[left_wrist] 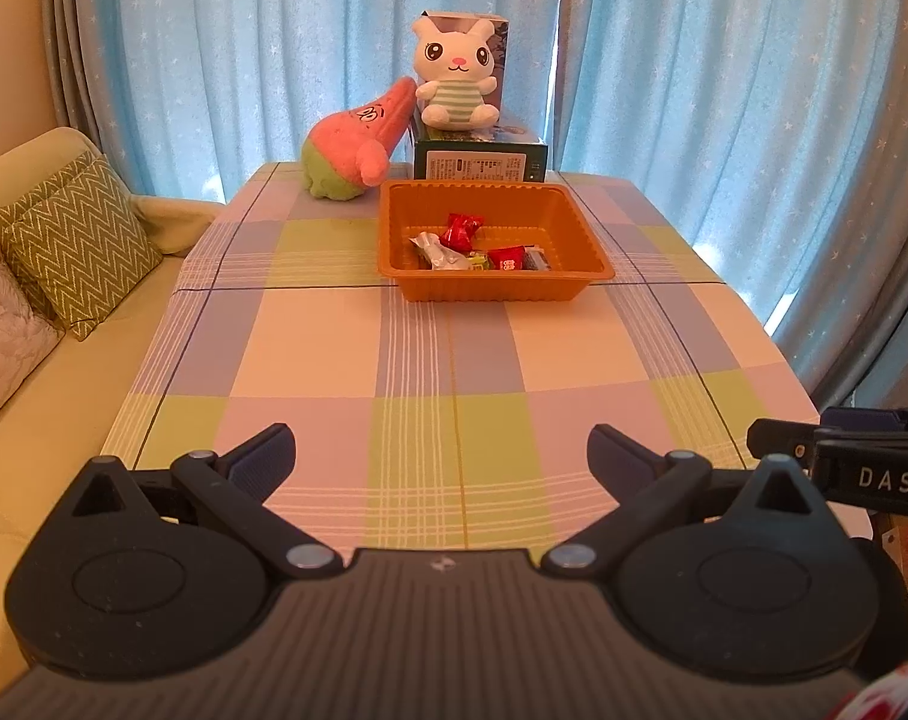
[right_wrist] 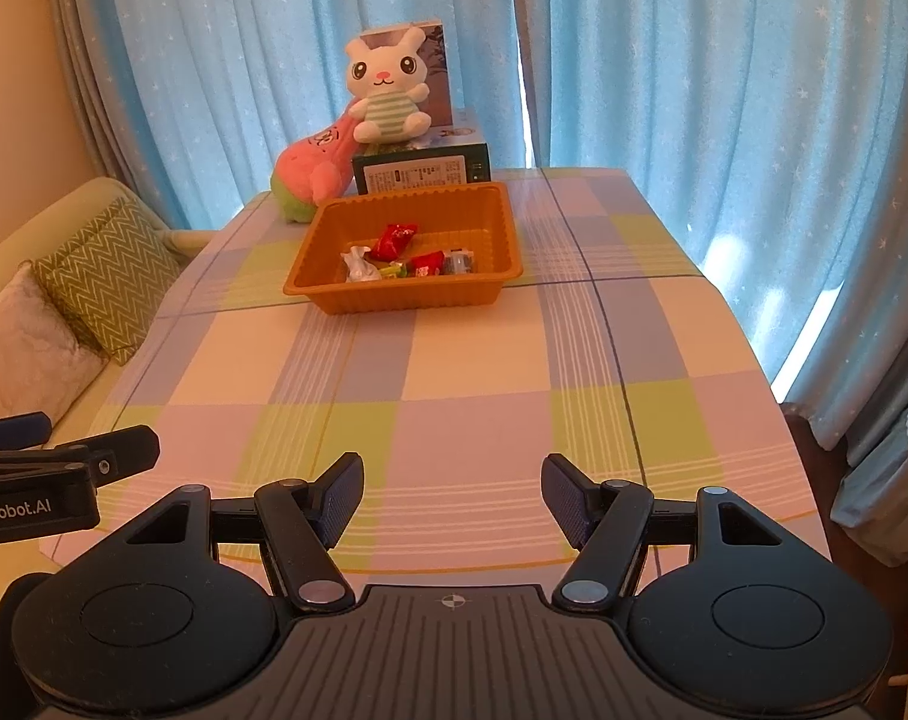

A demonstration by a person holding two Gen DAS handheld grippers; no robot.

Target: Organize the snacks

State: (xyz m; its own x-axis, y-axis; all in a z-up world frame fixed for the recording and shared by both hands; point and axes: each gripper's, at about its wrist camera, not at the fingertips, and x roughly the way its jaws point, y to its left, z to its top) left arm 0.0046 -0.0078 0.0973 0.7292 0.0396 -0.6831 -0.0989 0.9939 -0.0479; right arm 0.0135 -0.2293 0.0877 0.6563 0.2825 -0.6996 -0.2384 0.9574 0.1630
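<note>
The snacks [left_wrist: 478,249] lie in a loose cluster inside the orange tray [left_wrist: 393,264] toward the far end of the checked tablecloth [left_wrist: 441,360]: we count a red wrapper [right_wrist: 393,240] set a little behind the rest, a white crinkled wrapper [left_wrist: 438,252], a second red packet [left_wrist: 508,258], a small yellow-green piece and a grey one at the right end of the row. With nothing loose left on the cloth that we can see, we judge the gathering to be done or nearly so, and both tools sit near the table's front edge, well apart from the tray. Our left gripper [left_wrist: 441,456] has its fingers spread wide with nothing between them, and our right gripper [right_wrist: 452,495] is likewise parted and empty. If more sorting is wanted, the next move calls for a long reach forward and a descent over the tray's rim to pinch one wrapper without dragging its neighbours. Behind the tray stand a green box [left_wrist: 481,162], a white rabbit plush [left_wrist: 454,78] seated on it and a pink plush [left_wrist: 351,150] leaning beside it. The tray's near wall hides the lower parts of the snacks, their print is too small to read, and the table's near edge is covered by the grippers.
</note>
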